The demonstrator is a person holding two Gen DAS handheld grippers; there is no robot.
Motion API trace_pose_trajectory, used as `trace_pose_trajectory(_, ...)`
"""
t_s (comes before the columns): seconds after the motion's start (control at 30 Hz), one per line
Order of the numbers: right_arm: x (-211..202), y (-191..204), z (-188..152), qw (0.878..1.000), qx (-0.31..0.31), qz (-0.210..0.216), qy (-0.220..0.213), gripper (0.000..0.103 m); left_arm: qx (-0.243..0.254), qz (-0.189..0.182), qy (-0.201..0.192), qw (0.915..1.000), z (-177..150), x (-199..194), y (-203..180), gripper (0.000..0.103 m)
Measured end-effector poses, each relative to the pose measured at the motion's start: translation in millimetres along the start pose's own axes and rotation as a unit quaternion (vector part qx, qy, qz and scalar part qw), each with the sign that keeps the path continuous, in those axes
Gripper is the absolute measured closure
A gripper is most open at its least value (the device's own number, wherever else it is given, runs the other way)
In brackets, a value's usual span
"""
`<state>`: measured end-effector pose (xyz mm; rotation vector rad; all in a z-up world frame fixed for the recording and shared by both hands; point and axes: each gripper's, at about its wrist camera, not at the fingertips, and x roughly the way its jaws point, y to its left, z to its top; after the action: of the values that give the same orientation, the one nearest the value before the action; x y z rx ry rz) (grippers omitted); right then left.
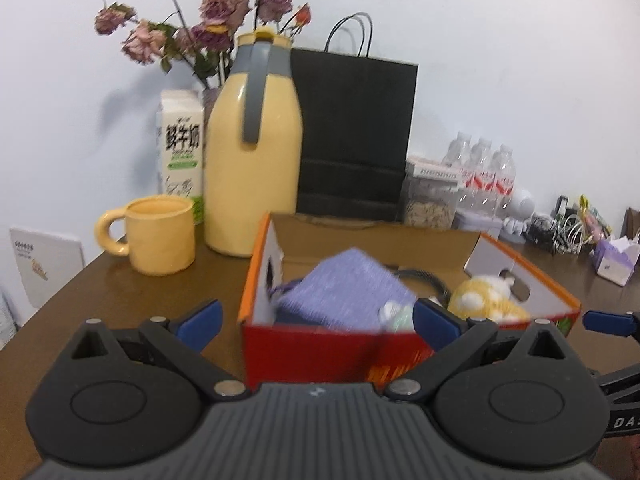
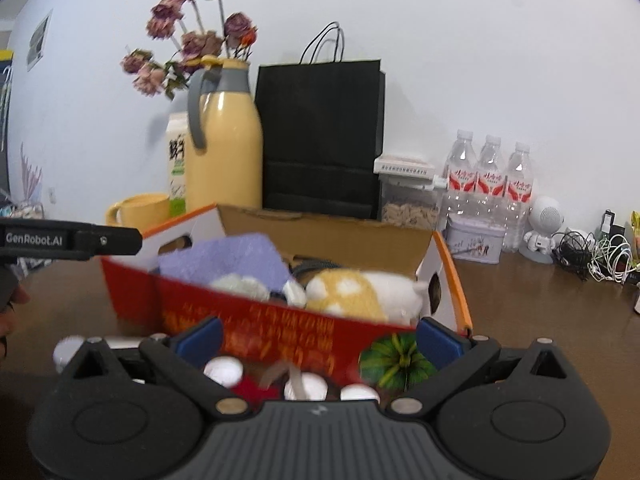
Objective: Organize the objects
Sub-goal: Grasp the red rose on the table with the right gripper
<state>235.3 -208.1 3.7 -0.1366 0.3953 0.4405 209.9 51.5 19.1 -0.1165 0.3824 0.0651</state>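
Observation:
A red cardboard box [image 1: 320, 350] with an orange rim stands open on the brown table. In it lie a purple cloth [image 1: 344, 292], a yellow and white plush toy [image 1: 484, 300] and a black cable. My left gripper [image 1: 318, 322] is open in front of the box's near wall, holding nothing. My right gripper [image 2: 320, 340] is open too, before the same box [image 2: 260, 320] with the cloth [image 2: 224, 258] and plush toy [image 2: 352, 292] beyond. Blurred white round pieces [image 2: 224, 370] and a red thing [image 2: 252, 392] lie low between its fingers. The left gripper's body [image 2: 72, 240] shows at the left edge.
Behind the box stand a yellow jug [image 1: 252, 152], a yellow mug [image 1: 160, 232], a milk carton [image 1: 182, 148], dried roses, a black paper bag [image 1: 352, 132], a clear food container [image 2: 408, 196], water bottles [image 2: 490, 184], a tin [image 2: 474, 240], a white figurine and tangled cables [image 2: 592, 252].

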Motion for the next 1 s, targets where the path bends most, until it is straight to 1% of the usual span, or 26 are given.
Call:
trace_pose_trajectory(0.27,-9.1,13.2,-21.1,0.999,-0.016,0.017,0.041,0.0,-0.005,0.016,0.039,0.9991,-22.5,-18.9,15.1,0.0)
trace_pose_trajectory(0.43,-4.4,23.4,-24.1,0.997,-0.035,0.021,0.06,0.0,-0.022,0.024,0.053,0.998,-32.6,-28.3,26.4,0.0)
trace_pose_trajectory(0.53,-3.2,26.3,-22.9,0.997,-0.038,0.026,0.06,0.004,-0.033,0.03,0.061,0.9971,-36.5,-30.9,32.8,0.0)
trace_pose_trajectory(0.6,-0.1,27.3,-22.2,0.997,-0.033,0.029,0.066,0.012,-0.037,0.031,0.066,0.9966,-37.7,-31.0,35.0,0.0)
trace_pose_trajectory(0.73,6.0,29.9,-21.0,0.996,-0.024,0.039,0.078,0.024,-0.033,0.027,0.064,0.9971,-38.3,-32.7,32.6,0.0)
trace_pose_trajectory(0.8,8.3,32.3,-20.7,0.996,-0.023,0.042,0.081,0.035,-0.03,0.026,0.064,0.9972,-39.3,-33.3,31.7,0.0)
trace_pose_trajectory(0.87,11.8,35.0,-20.4,0.995,-0.022,0.045,0.09,0.041,-0.03,0.024,0.063,0.9972,-39.9,-33.7,31.5,0.0)
trace_pose_trajectory(0.93,14.4,37.0,-19.9,0.994,-0.022,0.046,0.095,0.043,-0.031,0.024,0.062,0.9973,-40.4,-34.4,31.0,0.0)
trace_pose_trajectory(0.97,15.2,37.4,-19.8,0.994,-0.022,0.047,0.097,0.049,-0.032,0.023,0.062,0.9973,-40.5,-34.7,30.9,0.0)
trace_pose_trajectory(1.0,15.6,37.2,-19.6,0.994,-0.021,0.049,0.097,0.051,-0.032,0.023,0.062,0.9973,-40.8,-34.8,31.0,0.0)
